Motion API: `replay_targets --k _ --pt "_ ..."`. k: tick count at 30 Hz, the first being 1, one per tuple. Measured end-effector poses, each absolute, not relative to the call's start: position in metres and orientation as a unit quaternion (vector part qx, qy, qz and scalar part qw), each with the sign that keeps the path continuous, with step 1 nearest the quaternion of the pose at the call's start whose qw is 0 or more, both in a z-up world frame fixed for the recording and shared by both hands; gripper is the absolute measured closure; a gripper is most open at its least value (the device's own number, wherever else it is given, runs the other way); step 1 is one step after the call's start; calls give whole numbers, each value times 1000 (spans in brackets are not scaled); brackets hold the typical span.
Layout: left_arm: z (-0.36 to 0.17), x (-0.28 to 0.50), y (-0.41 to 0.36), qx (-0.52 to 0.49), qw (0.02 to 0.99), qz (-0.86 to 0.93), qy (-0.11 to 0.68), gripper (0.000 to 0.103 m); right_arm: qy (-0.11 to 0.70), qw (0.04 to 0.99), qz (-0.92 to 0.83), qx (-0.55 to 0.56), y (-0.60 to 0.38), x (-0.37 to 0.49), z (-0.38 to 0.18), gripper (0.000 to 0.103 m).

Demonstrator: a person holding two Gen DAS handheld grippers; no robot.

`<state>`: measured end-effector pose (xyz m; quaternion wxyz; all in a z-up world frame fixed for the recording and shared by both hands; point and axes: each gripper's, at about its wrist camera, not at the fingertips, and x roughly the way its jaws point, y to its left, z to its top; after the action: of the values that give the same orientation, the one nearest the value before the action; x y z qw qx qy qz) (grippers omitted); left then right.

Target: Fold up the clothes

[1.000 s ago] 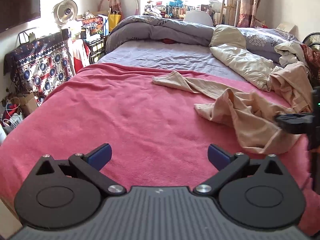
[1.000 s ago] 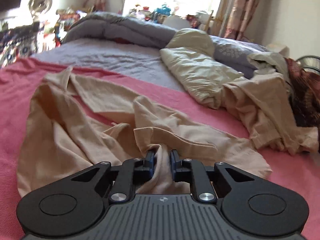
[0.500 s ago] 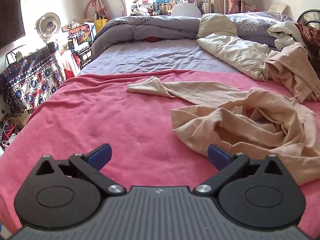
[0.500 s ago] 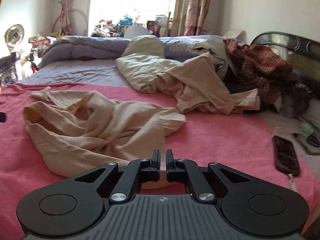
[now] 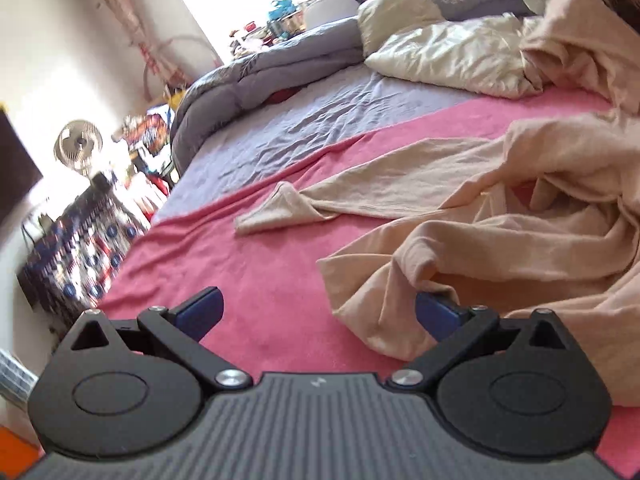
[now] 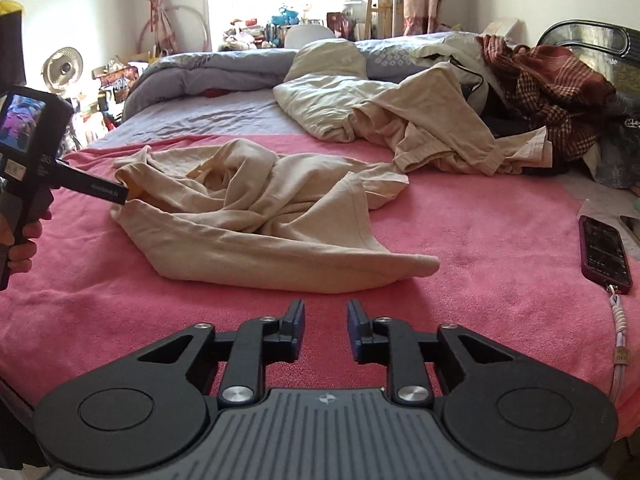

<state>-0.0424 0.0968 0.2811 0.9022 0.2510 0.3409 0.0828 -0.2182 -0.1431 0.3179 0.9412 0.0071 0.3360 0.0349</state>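
Note:
A crumpled beige long-sleeved garment (image 6: pixel 260 224) lies on the pink blanket (image 6: pixel 480 220); one sleeve (image 5: pixel 280 212) trails to the left. My left gripper (image 5: pixel 318 310) is open wide and tilted. A fold of the garment's left edge (image 5: pixel 372 292) lies between its fingers, against the right pad, unpinched. In the right wrist view one of its fingers (image 6: pixel 96 189) reaches that edge, with a hand on the handle. My right gripper (image 6: pixel 326 332) sits just short of the near hem (image 6: pixel 360 276). Its jaws are opening and nothing is between them.
A phone (image 6: pixel 604 252) with a cord lies on the blanket at the right. Behind the garment are another beige garment (image 6: pixel 432 128), a cream quilt (image 6: pixel 320 96), a plaid cloth (image 6: pixel 552 76) and a grey duvet (image 6: pixel 208 76). A fan (image 6: pixel 62 66) stands by the left wall.
My right gripper let go of the beige garment, drew back to its hem and parted its jaws. My left gripper moved right to the garment's edge and rolled.

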Motion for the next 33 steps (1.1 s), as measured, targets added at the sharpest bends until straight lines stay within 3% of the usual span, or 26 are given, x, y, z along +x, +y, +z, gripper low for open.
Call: replay_targets --k 4,9,13,17,24,26,29,33 --pt "288 -33 83 263 910 93 305 0 348 937 33 13 -142 -217 307 63" --pt "249 11 62 308 863 96 390 0 363 931 30 28 -145 -211 296 61" --pt "233 3 26 424 847 129 293 0 360 932 28 43 -146 -211 294 52" --pt "218 -2 11 482 837 149 213 0 368 927 24 62 -148 -207 289 52" --pt "236 5 26 416 860 145 258 1 367 926 22 79 -152 -209 288 47" --pt "264 -13 43 335 890 87 297 6 367 926 21 85 -154 -209 287 47" --pt "306 -58 66 215 933 -44 287 1 368 925 20 92 -156 -208 285 46" --pt "296 -54 43 338 913 33 224 0 376 922 14 92 -153 -202 279 45"
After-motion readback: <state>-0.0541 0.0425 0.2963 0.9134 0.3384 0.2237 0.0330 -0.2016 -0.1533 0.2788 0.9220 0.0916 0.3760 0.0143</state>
